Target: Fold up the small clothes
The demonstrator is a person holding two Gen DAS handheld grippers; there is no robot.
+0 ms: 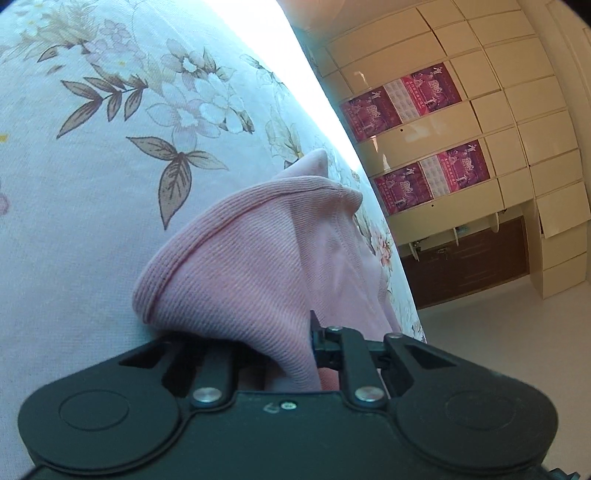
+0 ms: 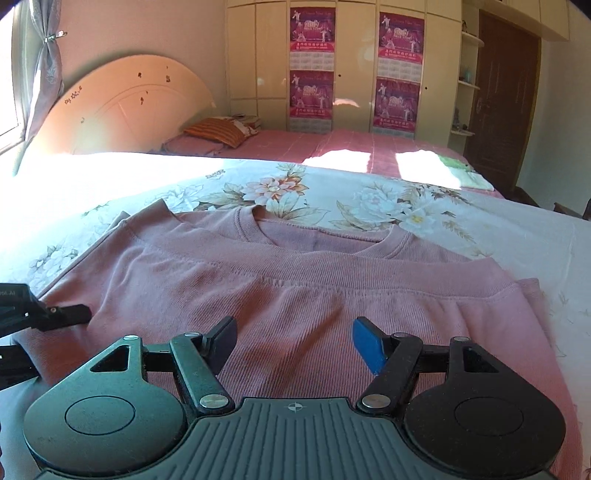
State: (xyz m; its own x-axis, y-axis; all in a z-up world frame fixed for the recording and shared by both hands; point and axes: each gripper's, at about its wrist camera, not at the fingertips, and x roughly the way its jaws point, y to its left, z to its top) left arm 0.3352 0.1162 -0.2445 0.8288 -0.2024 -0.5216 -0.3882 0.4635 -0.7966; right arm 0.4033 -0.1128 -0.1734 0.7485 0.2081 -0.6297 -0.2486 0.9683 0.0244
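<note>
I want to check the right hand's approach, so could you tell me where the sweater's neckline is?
In the right wrist view the neckline sits at centre, at the far edge of the pink sweater on the floral bedsheet, beyond the open right gripper.

Can't really see the left gripper's (image 1: 291,354) fingertips, the bunched pink sweater (image 1: 258,266) swallows them. In the right wrist view that gripper runs off the left edge. Posters (image 2: 312,31) on the wardrobe are too small to read, and the sunlit sheet (image 2: 92,173) is blown out white.
</note>
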